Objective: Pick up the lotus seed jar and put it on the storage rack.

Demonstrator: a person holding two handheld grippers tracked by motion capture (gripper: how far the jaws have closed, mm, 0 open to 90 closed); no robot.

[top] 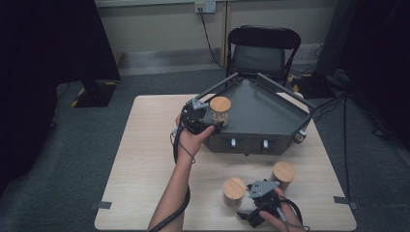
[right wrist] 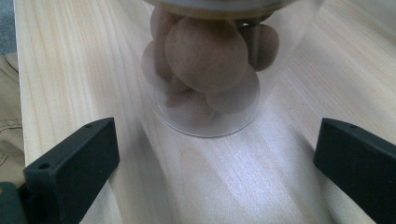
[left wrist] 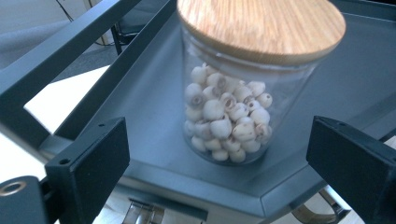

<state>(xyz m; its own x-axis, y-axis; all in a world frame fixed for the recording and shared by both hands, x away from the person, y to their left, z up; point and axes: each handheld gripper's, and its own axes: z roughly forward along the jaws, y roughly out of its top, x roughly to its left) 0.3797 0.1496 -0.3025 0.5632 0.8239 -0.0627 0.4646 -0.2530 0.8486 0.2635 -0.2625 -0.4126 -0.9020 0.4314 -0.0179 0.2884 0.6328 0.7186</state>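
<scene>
I see a pale wood counter (top: 145, 159) standing on grey carpet, with a black folding chair (top: 263, 50) behind it and a wall socket (top: 205, 6) above the skirting. Dark curtains hang at both sides of the room.

On the far half of the counter sits a dark grey tray (top: 270, 116) with raised rails and angled corners. Inside it, near its left corner, stands a glass jar (top: 220, 112) with a wooden lid, upright and filled with small whitish round seeds. My left hand-held gripper (top: 205, 116) is at that corner; in the left gripper view its jaws stand wide on either side of the seed jar (left wrist: 233, 112), clear of the glass, gripping nothing.

On the near half of the counter two more wooden-lidded jars stand apart from each other: one toward the middle (top: 234, 191), the other to its right (top: 284, 174). My right hand-held gripper (top: 258, 191) lies between them at the near edge. In the right gripper view a clear jar (right wrist: 210, 70) of large brown round fruits stands on the wood just ahead of the jaws, which are spread wide and touch nothing.

I can read no label or writing on any jar.
</scene>
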